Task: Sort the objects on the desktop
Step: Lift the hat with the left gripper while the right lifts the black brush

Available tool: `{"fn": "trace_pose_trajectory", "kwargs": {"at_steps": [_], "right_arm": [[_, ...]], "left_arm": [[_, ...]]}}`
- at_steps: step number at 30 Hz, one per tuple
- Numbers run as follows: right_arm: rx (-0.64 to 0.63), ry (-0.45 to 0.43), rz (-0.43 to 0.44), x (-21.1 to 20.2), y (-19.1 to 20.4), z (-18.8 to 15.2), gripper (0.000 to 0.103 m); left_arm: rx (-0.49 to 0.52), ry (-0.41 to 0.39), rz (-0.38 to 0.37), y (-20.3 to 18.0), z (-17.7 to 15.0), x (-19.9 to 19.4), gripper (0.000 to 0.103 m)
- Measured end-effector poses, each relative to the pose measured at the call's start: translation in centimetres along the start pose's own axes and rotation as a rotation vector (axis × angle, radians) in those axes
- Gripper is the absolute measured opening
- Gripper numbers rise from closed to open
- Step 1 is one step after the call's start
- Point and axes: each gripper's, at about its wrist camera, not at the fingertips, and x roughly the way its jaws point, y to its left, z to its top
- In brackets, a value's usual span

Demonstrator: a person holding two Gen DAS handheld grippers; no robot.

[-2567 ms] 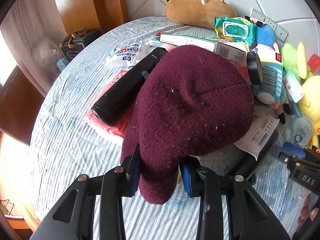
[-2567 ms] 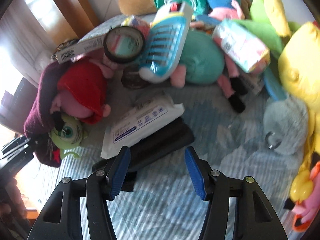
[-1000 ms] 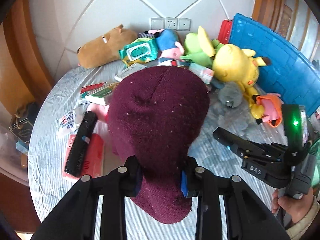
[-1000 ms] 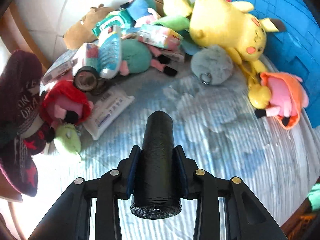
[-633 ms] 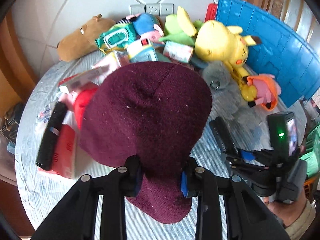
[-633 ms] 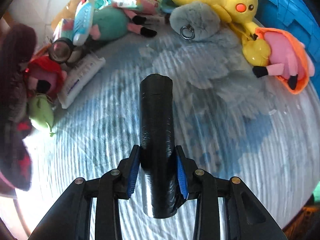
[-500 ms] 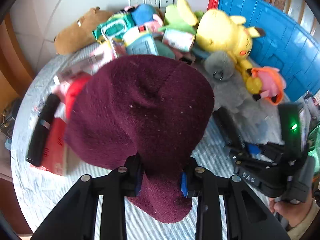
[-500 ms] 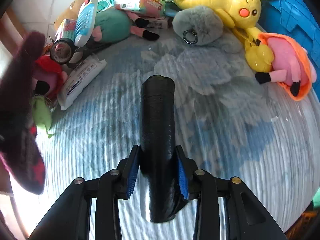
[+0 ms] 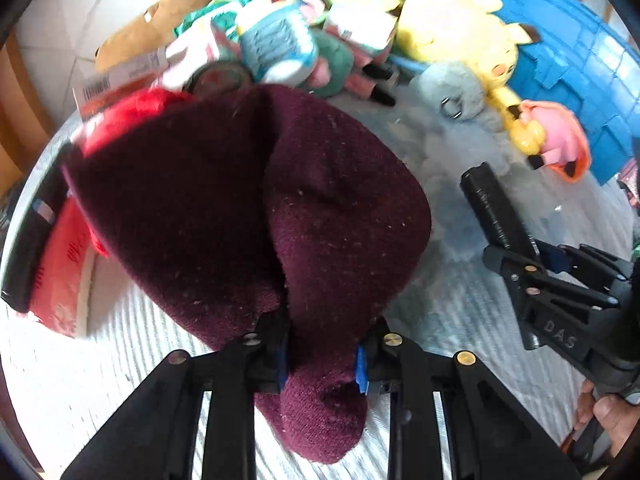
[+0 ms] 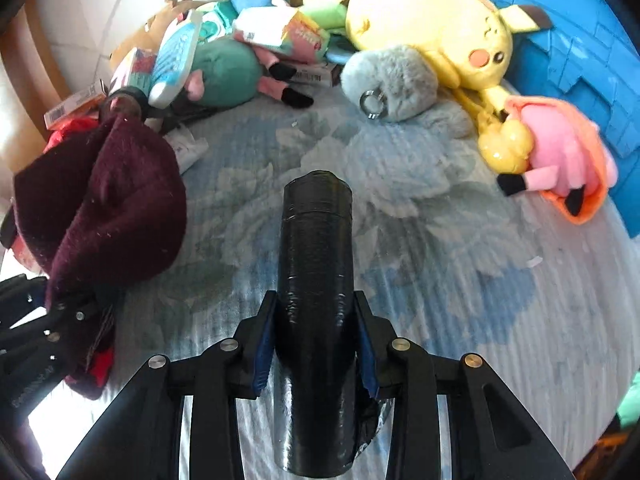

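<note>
My left gripper [image 9: 320, 360] clamped on maroon knit hat [image 9: 256, 208]; jaws just closed further on its cuff; hat bulges over near-left of blue-patterned tablecloth [image 10: 460, 280]; my right gripper [image 10: 316, 344] clamped on black roll [image 10: 316, 288], roll pointing away toward far toy pile; yellow plush [image 10: 424, 16] far right, beside blue crate [image 10: 580, 52]; grey pompom [image 10: 396, 80] just left of plush.
</note>
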Motion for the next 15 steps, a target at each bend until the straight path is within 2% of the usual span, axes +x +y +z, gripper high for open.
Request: {"fn": "trace_pose_trajectory", "kwargs": {"at_steps": [9,15], "right_arm": [[0.015,-0.122,-0.041,-8.9,-0.7,4.0,0.034],[0.028,-0.181,-0.063,-13.7,-2.4,6.0,0.034]], "left_arm": [[0.072,-0.128,-0.05,-2.5,4.6,-8.7,0.023],[0.089,-0.181,-0.074,-4.5,7.2,-12.2,0.023]]}}
